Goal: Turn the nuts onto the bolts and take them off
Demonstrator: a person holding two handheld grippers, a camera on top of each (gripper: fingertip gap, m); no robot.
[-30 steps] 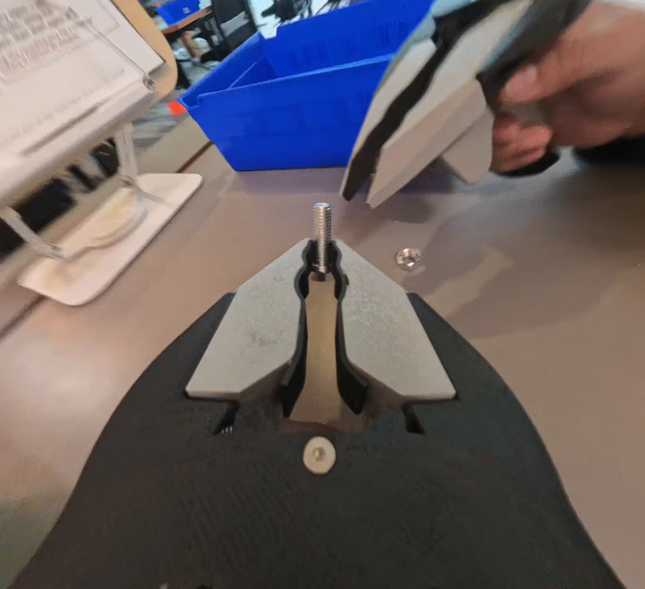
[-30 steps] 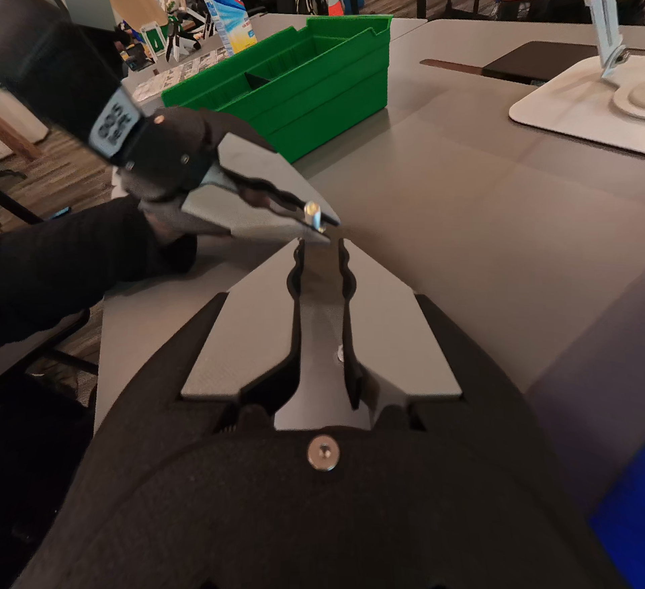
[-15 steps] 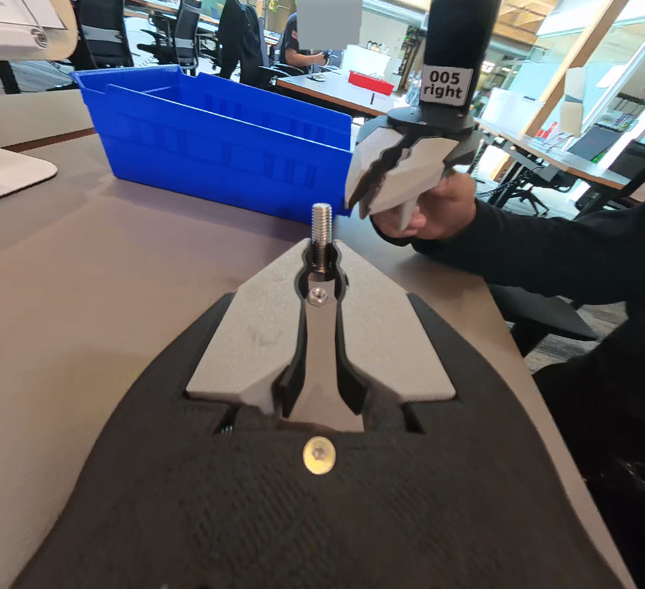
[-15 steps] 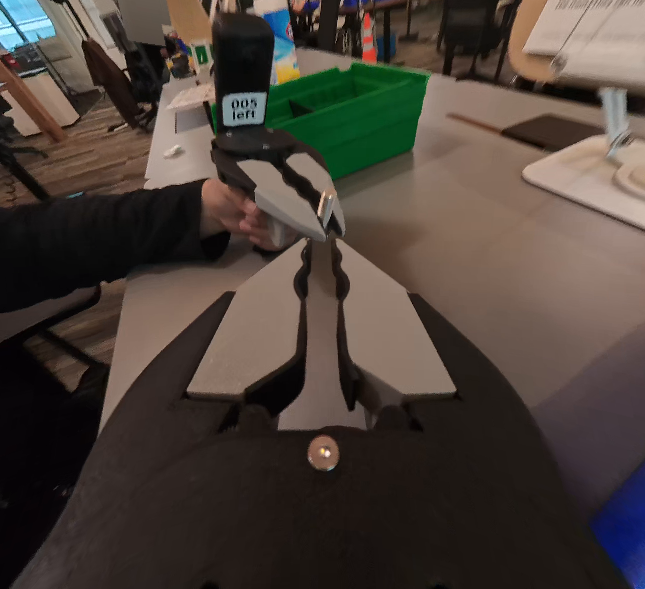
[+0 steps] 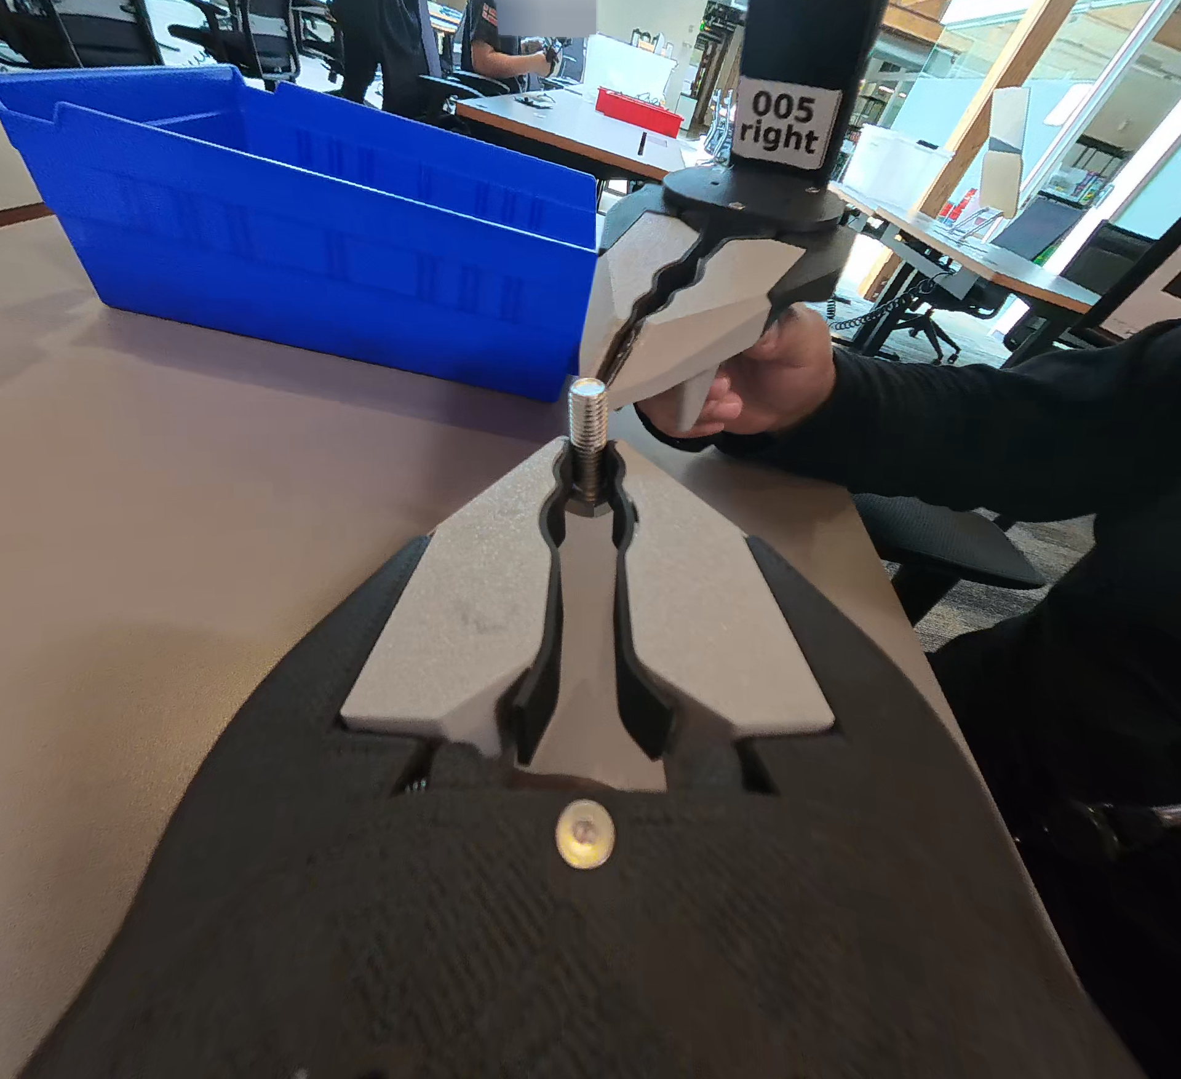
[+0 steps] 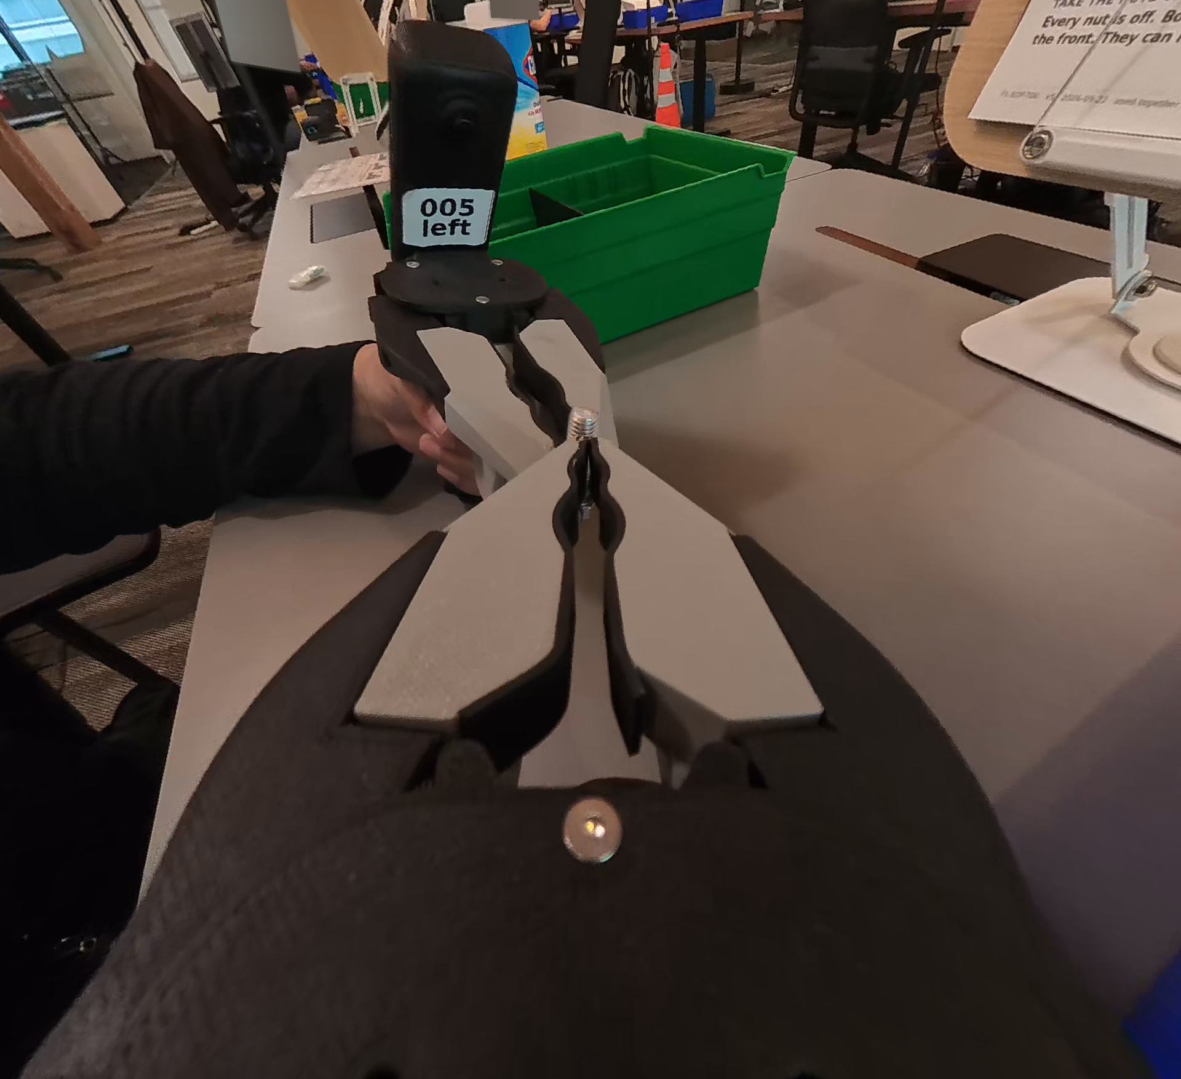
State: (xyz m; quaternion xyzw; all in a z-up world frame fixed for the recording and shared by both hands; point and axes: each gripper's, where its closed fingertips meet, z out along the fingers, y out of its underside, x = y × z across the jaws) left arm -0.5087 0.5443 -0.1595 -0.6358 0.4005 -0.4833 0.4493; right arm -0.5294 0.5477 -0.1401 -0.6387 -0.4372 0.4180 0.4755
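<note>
The left gripper (image 5: 588, 473) is pinching the bolt (image 5: 586, 419) low on its shank, with the head sitting in the notch behind the fingertips. This is keeping the threaded end standing upright and free above the table (image 5: 255, 505), presumably so a nut can be started on it. The right gripper (image 5: 610, 367) is tilting down with its tips just beside the top of the bolt, likely lining up with the thread. Its fingers are lying almost pressed together. A small silvery glint is showing between them in the right wrist view, but I cannot tell whether that is a nut. The blue bin (image 5: 307, 256) is sitting behind the bolt (well clear of it).
</note>
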